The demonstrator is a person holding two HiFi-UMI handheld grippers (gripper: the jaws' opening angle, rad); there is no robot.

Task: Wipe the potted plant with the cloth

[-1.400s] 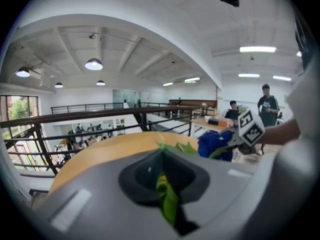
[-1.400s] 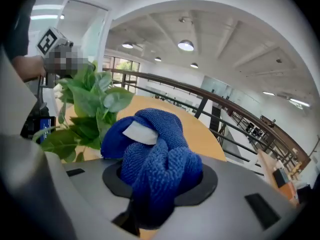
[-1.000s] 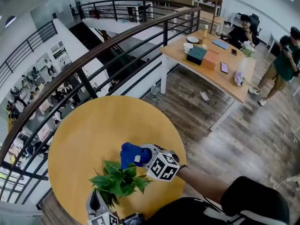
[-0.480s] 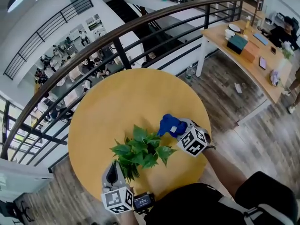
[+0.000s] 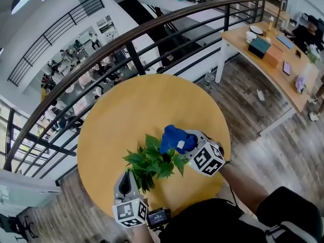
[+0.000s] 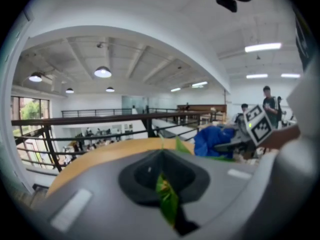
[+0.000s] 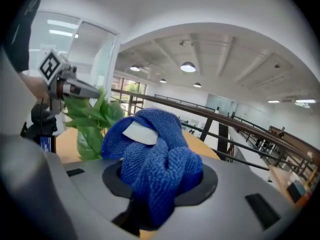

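step: leaves being wiped | potted plant [image 5: 151,162]: being borne by the round table [image 5: 126,105], near its close edge | left gripper [image 5: 128,182]: jaws being held shut on a leaf [image 6: 167,199] | right gripper [image 5: 186,145]: blue cloth [image 5: 173,137] being clamped, bunched, at the upper leaves | advice: light strokes toward leaf tips being favoured; pinched leaf judged likely to tear if tugged

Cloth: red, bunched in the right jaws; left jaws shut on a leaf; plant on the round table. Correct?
No: the cloth is blue, not red; the right gripper view shows it. The rest holds: it is bunched in the right gripper's jaws, the left gripper is shut on a leaf, and the plant is on the round table.
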